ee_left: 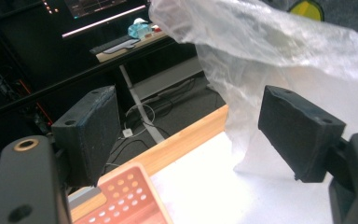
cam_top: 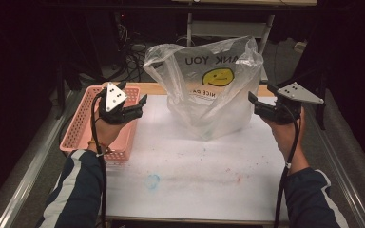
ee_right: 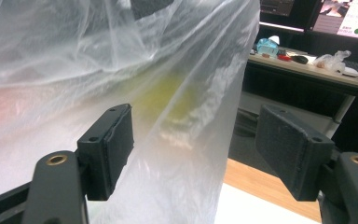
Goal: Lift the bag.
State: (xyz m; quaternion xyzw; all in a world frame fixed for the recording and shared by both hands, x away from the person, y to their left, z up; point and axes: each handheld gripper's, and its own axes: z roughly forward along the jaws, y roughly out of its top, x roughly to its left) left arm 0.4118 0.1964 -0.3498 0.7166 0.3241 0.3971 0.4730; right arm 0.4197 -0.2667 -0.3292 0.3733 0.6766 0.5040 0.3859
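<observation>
1. High view: we hold the left gripper (cam_top: 135,105) and right gripper (cam_top: 260,105) on either side of the plastic bag (cam_top: 209,85), which stands upright at the tabletop's (cam_top: 195,166) far middle, beside the pink basket (cam_top: 83,121).
2. Left gripper view: our jaws stand apart, empty, the bag just ahead (likely an approach).
3. Right gripper view: jaws apart, the bag's edge between them, unpinched.

1. The plastic bag (cam_top: 209,90) stands upright at the back middle of the desk (cam_top: 195,166), blocking the way between the two tongs.
2. The pink basket (cam_top: 83,123) takes up the left edge.
3. The front half of the desk lies bare, open for passage.
</observation>
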